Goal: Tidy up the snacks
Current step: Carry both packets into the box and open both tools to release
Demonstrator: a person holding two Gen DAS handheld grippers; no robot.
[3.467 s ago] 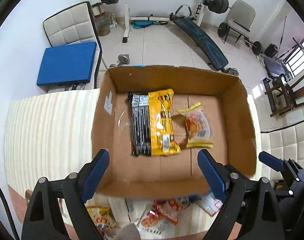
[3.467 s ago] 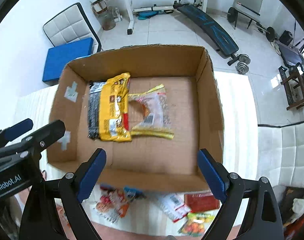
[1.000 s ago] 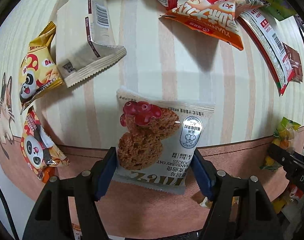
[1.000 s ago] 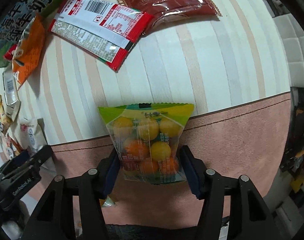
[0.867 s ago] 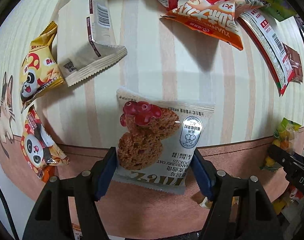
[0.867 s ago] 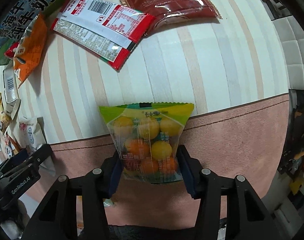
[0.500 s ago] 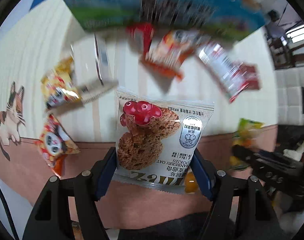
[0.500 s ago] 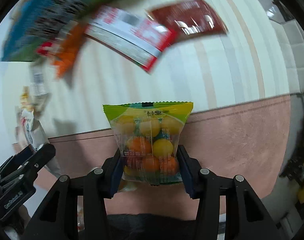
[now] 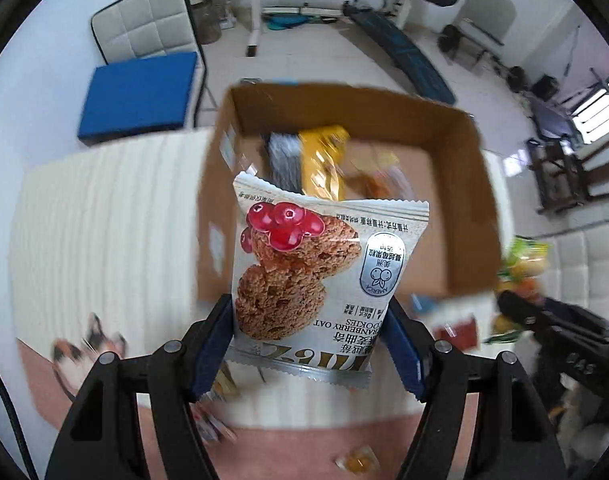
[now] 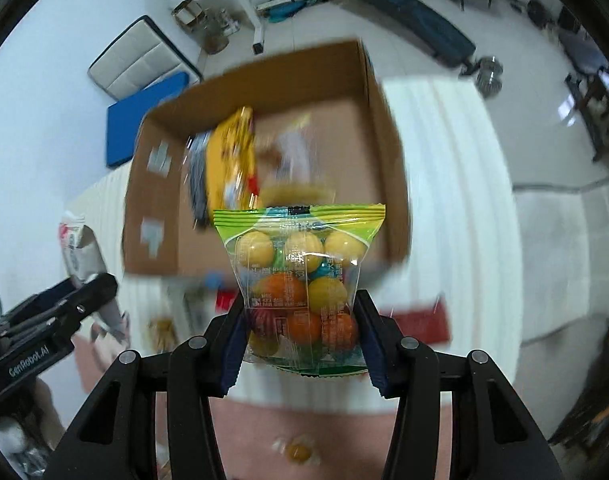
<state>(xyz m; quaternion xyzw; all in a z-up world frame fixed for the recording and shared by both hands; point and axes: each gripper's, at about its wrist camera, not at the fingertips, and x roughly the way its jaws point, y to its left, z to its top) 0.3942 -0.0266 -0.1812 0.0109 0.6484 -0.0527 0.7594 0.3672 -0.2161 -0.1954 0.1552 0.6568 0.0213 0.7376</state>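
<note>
Between the jaws of the left gripper (image 9: 310,344) sits a cookie packet (image 9: 324,276) with red berries on it, squeezed tight on both sides. Between the jaws of the right gripper (image 10: 302,336) sits a clear candy bag (image 10: 300,280) full of yellow and orange balls, also pinched tight. Both packets hang in the air above the striped worktop (image 9: 104,208). Just past them is an open cardboard box (image 9: 468,200). A yellow and black packet (image 9: 320,160) lies inside it, next to 1 more small snack that is too blurry to make out. More snacks lie on the worktop near the box, all blurred.
</note>
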